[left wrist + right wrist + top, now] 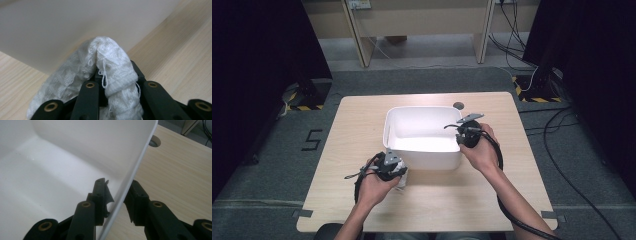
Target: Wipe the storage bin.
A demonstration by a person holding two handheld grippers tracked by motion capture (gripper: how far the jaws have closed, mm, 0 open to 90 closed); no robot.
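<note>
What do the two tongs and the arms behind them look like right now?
Both tongs, left and right, are black handheld units with two flat black jaws set with brass-coloured rivets. Each carries a grey three-cornered plate on top. A thick black cable trails from the right one along the forearm; a thinner black cable loops from the left. The forearms are bare, with no sleeves in sight.
</note>
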